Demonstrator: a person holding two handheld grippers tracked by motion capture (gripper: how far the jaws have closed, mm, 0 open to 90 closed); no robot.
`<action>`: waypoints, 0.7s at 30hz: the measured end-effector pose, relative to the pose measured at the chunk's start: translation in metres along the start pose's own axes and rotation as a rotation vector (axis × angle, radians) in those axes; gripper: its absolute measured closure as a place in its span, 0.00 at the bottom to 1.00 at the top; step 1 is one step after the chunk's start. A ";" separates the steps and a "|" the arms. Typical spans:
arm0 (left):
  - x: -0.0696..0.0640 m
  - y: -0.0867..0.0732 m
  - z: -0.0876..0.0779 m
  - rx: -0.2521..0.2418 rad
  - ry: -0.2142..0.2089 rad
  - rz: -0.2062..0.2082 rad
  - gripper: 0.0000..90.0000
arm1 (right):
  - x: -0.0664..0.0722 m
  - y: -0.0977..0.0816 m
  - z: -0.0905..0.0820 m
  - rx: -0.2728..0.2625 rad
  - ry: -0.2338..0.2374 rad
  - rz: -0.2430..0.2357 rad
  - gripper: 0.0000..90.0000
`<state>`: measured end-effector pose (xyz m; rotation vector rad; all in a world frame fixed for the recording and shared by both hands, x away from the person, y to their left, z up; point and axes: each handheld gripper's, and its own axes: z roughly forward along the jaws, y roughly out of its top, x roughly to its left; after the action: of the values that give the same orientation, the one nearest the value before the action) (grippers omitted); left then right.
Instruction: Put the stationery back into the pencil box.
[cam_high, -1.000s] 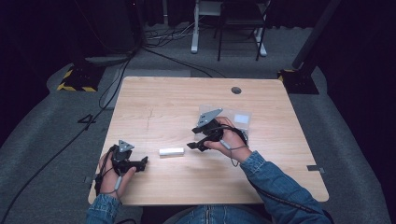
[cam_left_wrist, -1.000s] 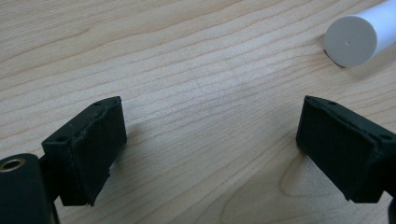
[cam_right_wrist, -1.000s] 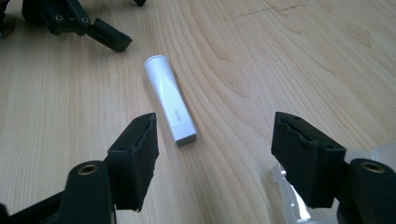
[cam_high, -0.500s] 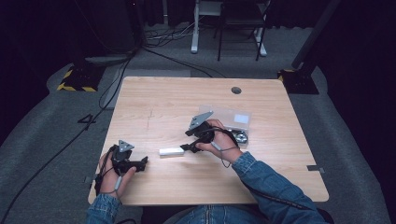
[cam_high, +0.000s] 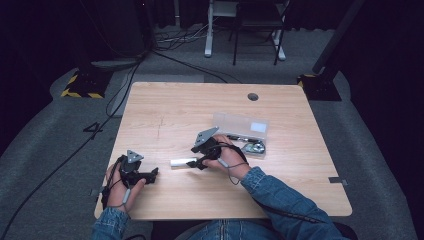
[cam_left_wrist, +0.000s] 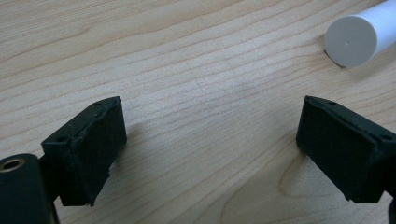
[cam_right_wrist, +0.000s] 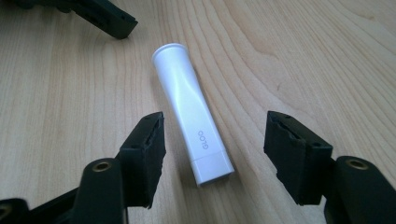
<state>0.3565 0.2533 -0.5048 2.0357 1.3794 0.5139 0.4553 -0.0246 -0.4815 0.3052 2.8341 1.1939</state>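
Glue stick on table: small, light, hard, smooth, may roll. Right gripper, spread & closing, straddles it w/o touching; pinch near flat end. Left gripper spread, empty.

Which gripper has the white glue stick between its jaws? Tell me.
The right gripper: its jaws have just been closing around the white glue stick, pads not yet touching it. The left gripper stands open over bare table, the stick's round end beyond it.
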 end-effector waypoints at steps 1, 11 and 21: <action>0.000 0.000 0.000 0.000 0.000 0.000 0.10 | 0.000 0.000 0.001 -0.003 0.001 -0.002 0.44; 0.000 0.000 0.000 -0.001 0.002 -0.001 0.10 | 0.004 0.000 0.008 0.006 0.013 -0.032 0.55; 0.000 0.000 0.000 -0.001 0.001 -0.001 0.10 | 0.005 -0.001 0.016 0.028 0.028 -0.073 0.62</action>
<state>0.3566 0.2532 -0.5049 2.0335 1.3807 0.5157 0.4517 -0.0133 -0.4933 0.1861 2.8608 1.1540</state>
